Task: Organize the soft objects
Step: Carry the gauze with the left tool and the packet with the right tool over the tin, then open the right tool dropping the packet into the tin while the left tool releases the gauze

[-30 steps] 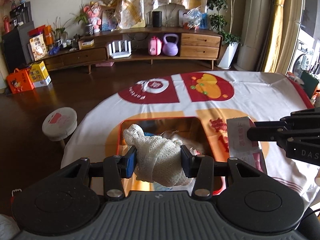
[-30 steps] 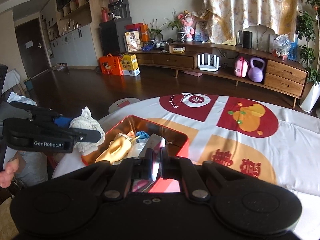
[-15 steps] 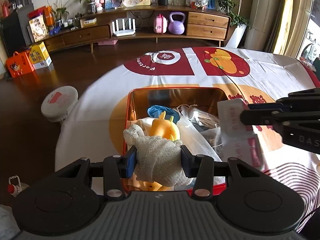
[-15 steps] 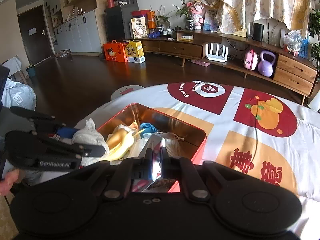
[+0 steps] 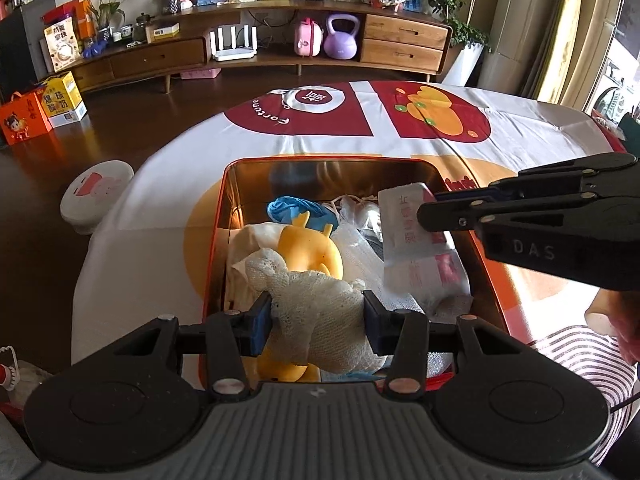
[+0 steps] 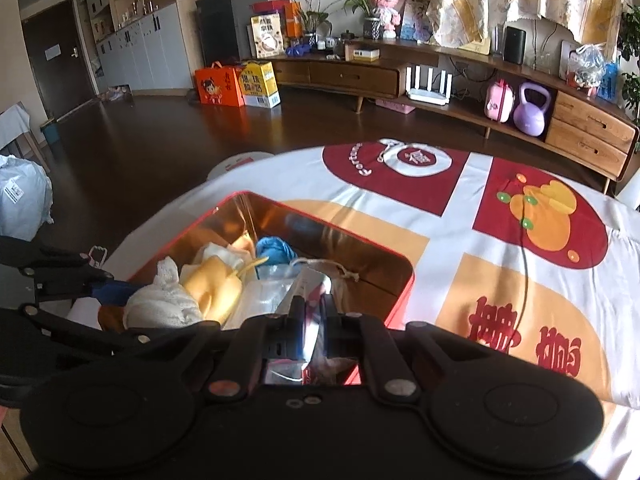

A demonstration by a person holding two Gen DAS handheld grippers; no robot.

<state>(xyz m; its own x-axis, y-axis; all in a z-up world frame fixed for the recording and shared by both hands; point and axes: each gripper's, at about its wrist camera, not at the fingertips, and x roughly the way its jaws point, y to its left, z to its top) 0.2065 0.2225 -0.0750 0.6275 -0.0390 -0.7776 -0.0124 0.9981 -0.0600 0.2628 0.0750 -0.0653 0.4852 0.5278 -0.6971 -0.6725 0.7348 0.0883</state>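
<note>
A red metal tin (image 5: 320,160) (image 6: 360,240) sits on the table and holds a yellow duck toy (image 5: 310,250) (image 6: 216,284), a blue glove (image 5: 296,210) (image 6: 274,250) and clear bags. My left gripper (image 5: 316,318) is shut on a white mesh cloth ball (image 5: 324,320) (image 6: 160,304), low over the tin's near end. My right gripper (image 6: 310,316) is shut on a tissue pack (image 5: 412,240) (image 6: 308,288), held over the tin's right side. It shows in the left wrist view (image 5: 436,210) from the side.
The round table carries a white, red and orange cloth (image 5: 360,112) (image 6: 500,240). A small white stool (image 5: 96,194) stands left of the table. A wooden sideboard (image 5: 280,44) lines the far wall. A striped cloth (image 5: 576,364) lies at the right edge.
Both grippers have come forward and down over the tin with their loads. The tin's contents have come into full view under the cloth ball and the tissue pack.
</note>
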